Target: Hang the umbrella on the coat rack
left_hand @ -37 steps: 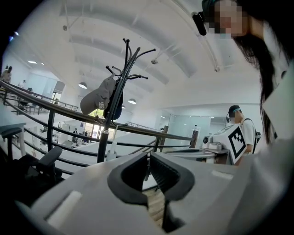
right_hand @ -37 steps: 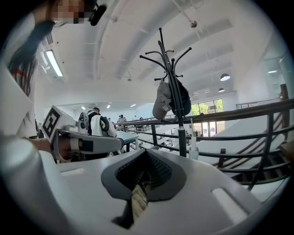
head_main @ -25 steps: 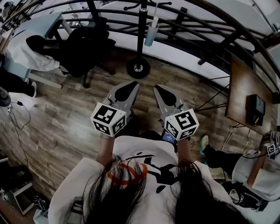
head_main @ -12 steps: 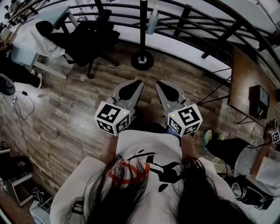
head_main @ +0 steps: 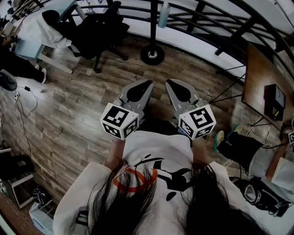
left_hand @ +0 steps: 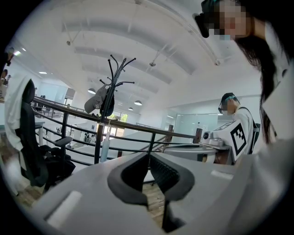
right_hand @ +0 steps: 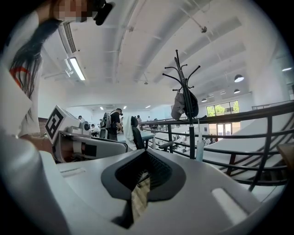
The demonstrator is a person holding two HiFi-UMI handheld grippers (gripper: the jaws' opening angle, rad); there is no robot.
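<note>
The coat rack stands ahead on a black pole (head_main: pixel 153 23) with a round base (head_main: pixel 152 54). Its hooked top (left_hand: pixel 115 73) carries a grey bag (left_hand: pixel 98 102), also visible in the right gripper view (right_hand: pixel 183 105). A slim pale-blue folded umbrella (head_main: pixel 164 9) hangs beside the pole (left_hand: pixel 105 149) (right_hand: pixel 200 149). My left gripper (head_main: pixel 140 87) and right gripper (head_main: pixel 177 85) are side by side at waist height, well short of the rack. Both are shut and hold nothing; the jaw tips meet (left_hand: pixel 149 156) (right_hand: pixel 146 153).
A black railing (head_main: pixel 216 32) runs behind the rack. A black office chair (head_main: pixel 98 32) and a person at a desk (head_main: pixel 32 32) are at the left. A wooden table (head_main: pixel 259 78) with a dark device (head_main: pixel 275 98) and a seated person (head_main: pixel 243 149) are at the right. Wooden floor (head_main: pixel 73 105) surrounds me.
The rack's base and the umbrella have slid toward the top of the head view. Both grippers stay shut, side by side, a little higher in the picture.
</note>
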